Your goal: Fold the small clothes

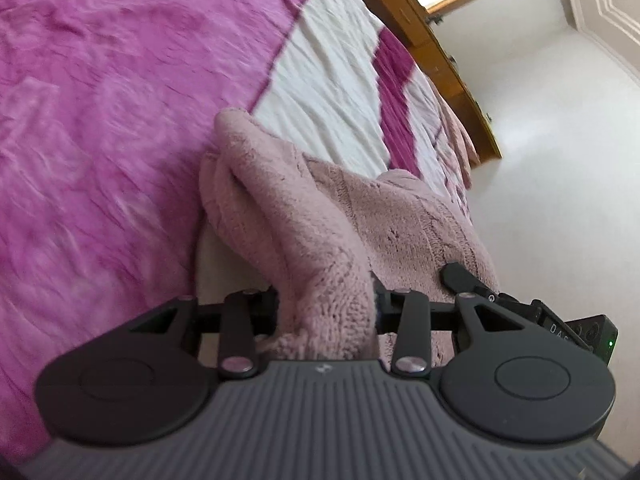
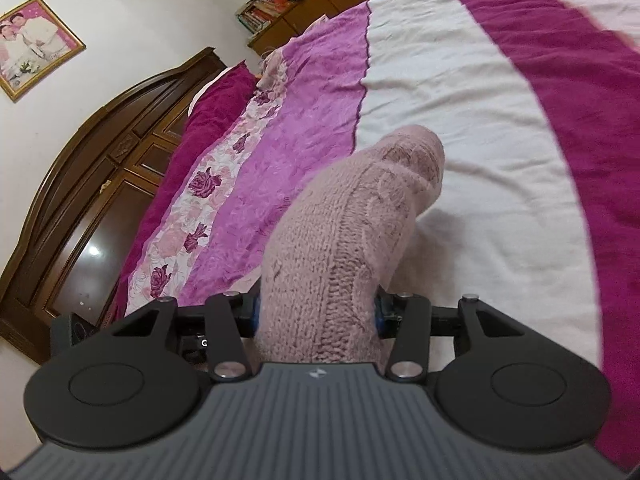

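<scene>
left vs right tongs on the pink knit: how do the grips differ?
The left tongs pinch a bunched fold of the pink knit garment; more of it spreads to the right, past them. The right tongs clamp a thicker roll of the pink knit garment, which arches ahead like a tube. Left tongs' backdrop is mostly pink bedspread; right tongs' is its white stripe. Both are shut on knit, lifted off the bed.

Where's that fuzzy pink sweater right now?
The sweater is bunched between both grippers, left and right, over the bedspread, each jaw pair closed on the knit.
</scene>
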A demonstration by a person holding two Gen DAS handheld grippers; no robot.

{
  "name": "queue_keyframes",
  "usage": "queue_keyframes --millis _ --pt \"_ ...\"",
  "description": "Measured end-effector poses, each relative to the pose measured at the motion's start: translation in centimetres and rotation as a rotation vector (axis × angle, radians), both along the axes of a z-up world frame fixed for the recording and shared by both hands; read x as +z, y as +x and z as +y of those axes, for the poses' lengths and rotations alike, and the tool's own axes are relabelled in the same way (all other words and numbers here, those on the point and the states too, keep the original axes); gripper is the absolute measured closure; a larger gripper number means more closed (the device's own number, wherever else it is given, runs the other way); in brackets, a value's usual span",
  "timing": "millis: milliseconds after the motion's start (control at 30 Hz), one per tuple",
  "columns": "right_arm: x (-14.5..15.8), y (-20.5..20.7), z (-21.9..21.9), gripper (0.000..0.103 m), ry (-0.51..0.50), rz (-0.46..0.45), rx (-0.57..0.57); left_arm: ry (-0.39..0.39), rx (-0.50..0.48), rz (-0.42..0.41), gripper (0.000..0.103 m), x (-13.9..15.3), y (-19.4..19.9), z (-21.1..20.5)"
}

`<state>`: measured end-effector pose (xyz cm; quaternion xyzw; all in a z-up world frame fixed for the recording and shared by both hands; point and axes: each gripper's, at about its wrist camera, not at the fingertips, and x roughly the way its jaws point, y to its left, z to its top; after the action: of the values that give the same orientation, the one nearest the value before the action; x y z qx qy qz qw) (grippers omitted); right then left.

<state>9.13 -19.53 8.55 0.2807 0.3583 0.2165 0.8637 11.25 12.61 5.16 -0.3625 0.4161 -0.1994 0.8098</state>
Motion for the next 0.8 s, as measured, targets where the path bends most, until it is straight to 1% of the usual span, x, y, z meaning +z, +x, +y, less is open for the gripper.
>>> queue_keyframes --millis 200,333,433,500,600,633,667,733,800 --pt "-0.7 -4.0 -4.1 0.051 -0.002 0.016 -0.035 0.105 -0.103 -0.017 0.062 0.2 -1.8 -4.6" --pt "-2.2 -6.1 -6.1 0.051 0.000 0.044 -0.058 0.165 -0.143 -0.009 0.062 -0.5 -2.8 -6.8" --pt "-4.0 -7.5 -7.0 0.051 0.020 0.066 -0.073 0.221 -0.148 -0.011 0.062 -0.9 -3.3 -7.4" --pt "-5.2 -7.9 -7.1 0.051 0.024 0.077 -0.085 0.255 -0.152 0.014 0.062 -1.5 -3.2 -7.5" --pt "-7.2 -8.2 -6.7 0.049 -0.027 0.077 -0.100 0.288 -0.154 0.034 0.059 -2.5 -3.2 -7.5" --pt "-7.7 -8.2 -6.6 0.047 -0.035 0.082 -0.102 0.295 -0.155 0.036 0.058 -2.8 -3.3 -7.6" --pt "-8.3 -8.2 -6.7 0.045 -0.035 0.092 -0.106 0.298 -0.154 0.038 0.057 -2.9 -3.4 -7.5" --pt "-9.0 -8.2 -6.8 0.044 -0.013 0.104 -0.111 0.308 -0.155 0.033 0.054 -2.9 -3.7 -7.4" --pt "-8.9 -8.4 -7.2 0.043 0.002 0.115 -0.110 0.321 -0.153 0.023 0.053 -2.5 -4.3 -7.3"
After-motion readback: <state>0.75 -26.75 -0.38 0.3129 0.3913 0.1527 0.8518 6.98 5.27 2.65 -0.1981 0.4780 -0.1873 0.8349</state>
